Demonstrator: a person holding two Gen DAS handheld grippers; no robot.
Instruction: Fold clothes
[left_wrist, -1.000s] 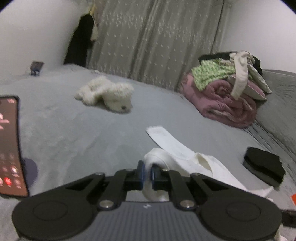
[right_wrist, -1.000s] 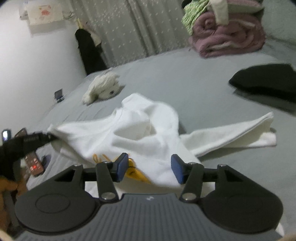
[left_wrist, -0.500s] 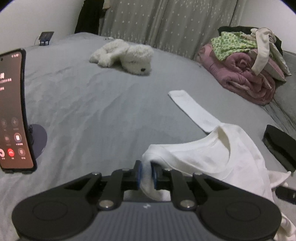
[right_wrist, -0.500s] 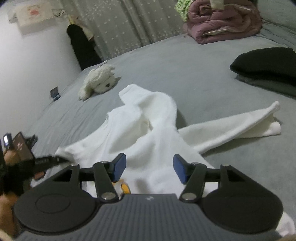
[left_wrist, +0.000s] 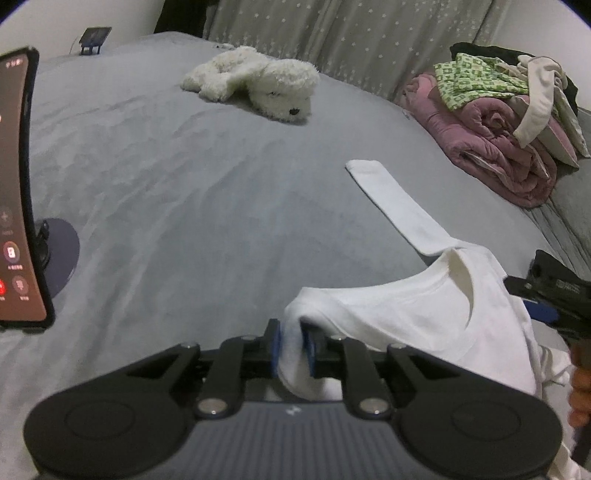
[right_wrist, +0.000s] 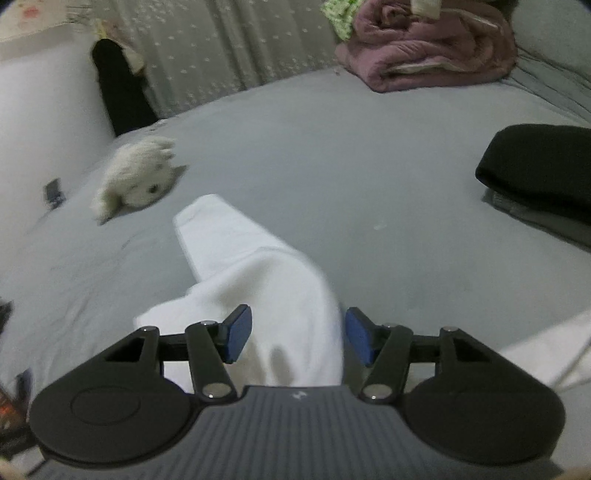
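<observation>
A white long-sleeved shirt (left_wrist: 417, 314) lies on the grey bed (left_wrist: 184, 184), one sleeve (left_wrist: 391, 206) stretched away from me. My left gripper (left_wrist: 293, 349) is shut on the shirt's left shoulder fold. In the right wrist view the shirt (right_wrist: 273, 295) bulges up between the blue pads of my right gripper (right_wrist: 297, 338), which is open around the cloth without pinching it. My right gripper also shows at the right edge of the left wrist view (left_wrist: 546, 299).
A white plush dog (left_wrist: 258, 85) lies at the back of the bed. A pile of pink blanket and clothes (left_wrist: 506, 122) sits at the back right. Folded black clothes (right_wrist: 539, 170) lie to the right. A phone on a stand (left_wrist: 18, 184) is at the left.
My left gripper has pulled the shirt's shoulder down and left, laying it flatter with the sleeve stretched out. My right gripper has moved forward over the shirt, so cloth now sits between its open pads.
</observation>
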